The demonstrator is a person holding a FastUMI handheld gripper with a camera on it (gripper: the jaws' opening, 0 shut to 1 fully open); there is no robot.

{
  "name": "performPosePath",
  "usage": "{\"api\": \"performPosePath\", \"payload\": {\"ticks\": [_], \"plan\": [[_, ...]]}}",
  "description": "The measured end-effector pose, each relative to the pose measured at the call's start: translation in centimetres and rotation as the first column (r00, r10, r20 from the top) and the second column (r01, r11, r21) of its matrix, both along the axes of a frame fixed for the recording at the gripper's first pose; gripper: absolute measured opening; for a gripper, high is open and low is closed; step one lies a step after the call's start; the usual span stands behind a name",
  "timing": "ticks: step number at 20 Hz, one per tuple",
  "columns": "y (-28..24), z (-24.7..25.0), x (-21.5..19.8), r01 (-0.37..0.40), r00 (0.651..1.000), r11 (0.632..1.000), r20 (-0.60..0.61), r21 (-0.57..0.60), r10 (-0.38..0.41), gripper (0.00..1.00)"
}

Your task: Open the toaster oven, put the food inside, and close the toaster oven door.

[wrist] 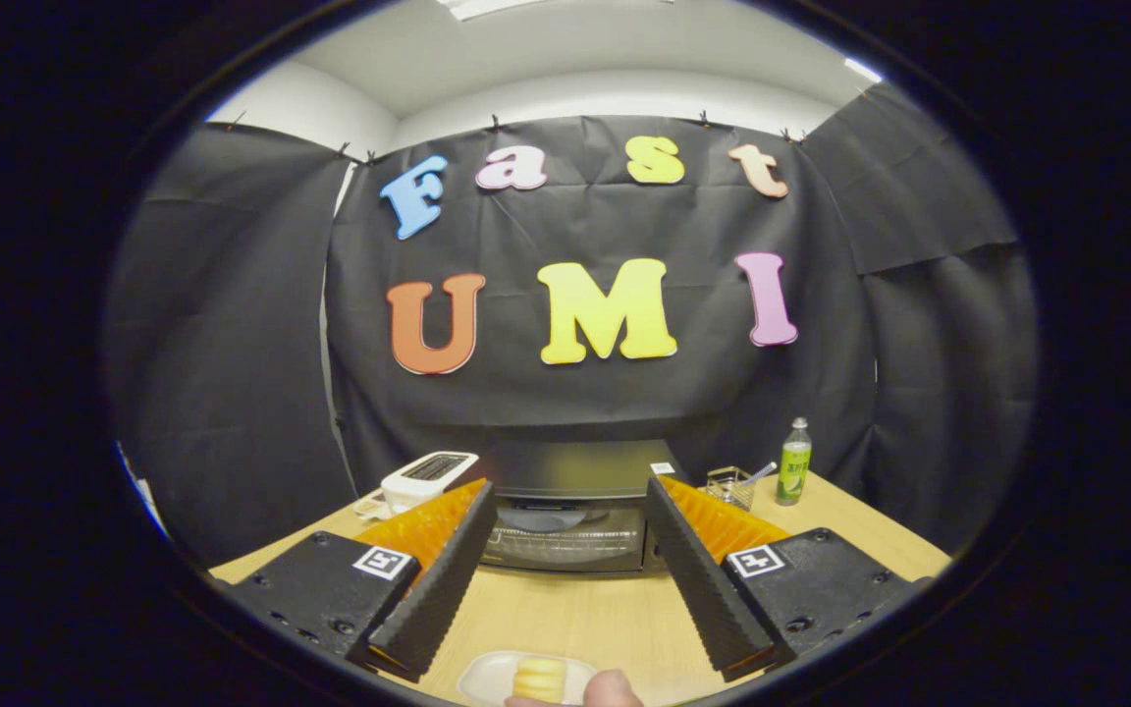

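Black cloth walls close in the booth around a pale wooden table [575, 614], and at its far side sits the toaster oven [565, 511], door shut, its flanks hidden behind the fingers. The gripper [570, 501] hangs above the table with fingers spread wide, pinching nothing. Below them a small plate [487, 678] carries the yellow food [538, 679], both cut off, with a fingertip [610, 690] poking in beside it.

Light came from ceiling panels [487, 8] overhead; even, fairly bright. Table [575, 614] evenly lit, soft shadows only. Faint glare on toaster oven [565, 511] door glass. Strong fisheye bend toward the rim. Gripper [570, 525] fingers spread wide, sharp; food [538, 679] on the near plate [487, 678] slightly soft.
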State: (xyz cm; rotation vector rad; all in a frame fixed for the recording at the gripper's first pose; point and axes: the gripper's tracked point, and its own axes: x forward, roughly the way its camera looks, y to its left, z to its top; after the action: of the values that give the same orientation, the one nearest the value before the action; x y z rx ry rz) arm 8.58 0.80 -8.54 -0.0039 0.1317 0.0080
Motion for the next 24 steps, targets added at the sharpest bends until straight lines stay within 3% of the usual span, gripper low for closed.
{"api": "performPosePath", "payload": {"ticks": [8, 14, 24], "plan": [[1.8, -2.1, 4.9, 0.011, 1.0, 0.997, -0.008, 0.078, -0.01, 1.0], [2.6, -3.8, 9.8, 0.008, 1.0, 1.0, -0.013, -0.005, -0.008, 1.0], [3.8, -14.3, 17.9, 0.009, 0.984, 0.999, -0.176, -0.052, -0.018, 1.0]]}}
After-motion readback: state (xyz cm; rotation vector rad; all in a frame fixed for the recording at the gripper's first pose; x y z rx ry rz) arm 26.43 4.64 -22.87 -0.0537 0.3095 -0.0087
